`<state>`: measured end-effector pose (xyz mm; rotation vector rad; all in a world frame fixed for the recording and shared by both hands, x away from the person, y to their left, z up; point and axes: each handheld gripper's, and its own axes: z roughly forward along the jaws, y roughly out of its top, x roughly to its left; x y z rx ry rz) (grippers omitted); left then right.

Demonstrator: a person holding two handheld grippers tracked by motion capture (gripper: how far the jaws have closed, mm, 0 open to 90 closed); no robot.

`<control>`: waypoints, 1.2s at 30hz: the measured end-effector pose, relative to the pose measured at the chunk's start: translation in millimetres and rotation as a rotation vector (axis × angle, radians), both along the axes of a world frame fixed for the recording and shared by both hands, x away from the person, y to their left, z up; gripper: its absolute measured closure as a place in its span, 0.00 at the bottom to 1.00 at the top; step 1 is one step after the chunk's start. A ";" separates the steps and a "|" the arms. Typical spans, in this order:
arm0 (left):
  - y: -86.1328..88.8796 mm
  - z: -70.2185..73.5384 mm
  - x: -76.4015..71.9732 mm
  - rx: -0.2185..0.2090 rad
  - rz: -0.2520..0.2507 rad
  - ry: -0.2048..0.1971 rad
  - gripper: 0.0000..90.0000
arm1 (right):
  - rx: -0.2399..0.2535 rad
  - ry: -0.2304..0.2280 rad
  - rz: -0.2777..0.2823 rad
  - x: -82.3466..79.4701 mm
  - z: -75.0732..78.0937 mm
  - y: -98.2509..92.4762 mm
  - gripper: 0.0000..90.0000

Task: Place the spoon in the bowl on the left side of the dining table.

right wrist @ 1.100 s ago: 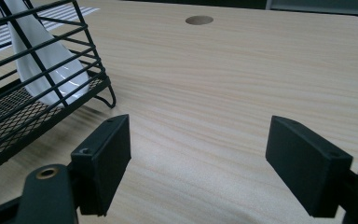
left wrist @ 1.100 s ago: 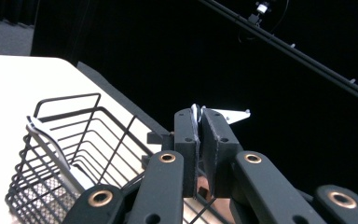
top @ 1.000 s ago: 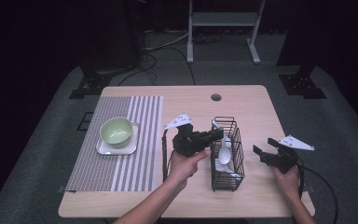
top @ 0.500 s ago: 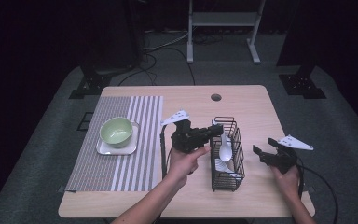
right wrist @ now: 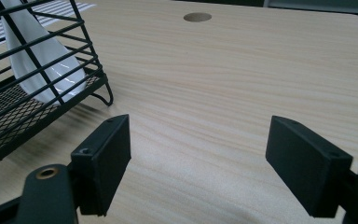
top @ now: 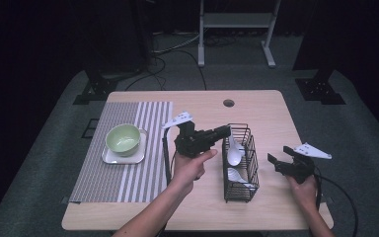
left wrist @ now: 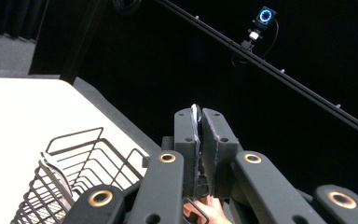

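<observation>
A pale green bowl point(top: 123, 138) on a white plate point(top: 112, 157), a grey-and-white striped mat point(top: 128, 182), white spoons point(top: 235, 150) in a black wire basket point(top: 241, 190) (light wood-grain tabletop point(top: 266, 113)).

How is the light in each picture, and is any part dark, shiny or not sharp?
High view: the table is evenly lit, the room behind nearly black. Left gripper view: black background, the table pale and washed out, the wire basket sharp enough. Right gripper view: soft light, a small glare on the white spoon, the near jaws slightly blurred.
</observation>
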<state>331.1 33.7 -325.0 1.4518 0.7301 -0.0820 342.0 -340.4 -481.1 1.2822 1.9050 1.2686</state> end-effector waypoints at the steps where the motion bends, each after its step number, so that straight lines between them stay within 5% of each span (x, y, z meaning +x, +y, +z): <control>1: 2.0 1.9 0.1 -0.002 0.003 -0.004 0.94 | 0.000 0.000 0.000 0.0 0.0 0.0 0.23; 36: 46.9 4.9 2.6 0.004 0.097 -0.017 0.94 | -0.015 0.006 -0.008 0.6 0.0 1.3 0.23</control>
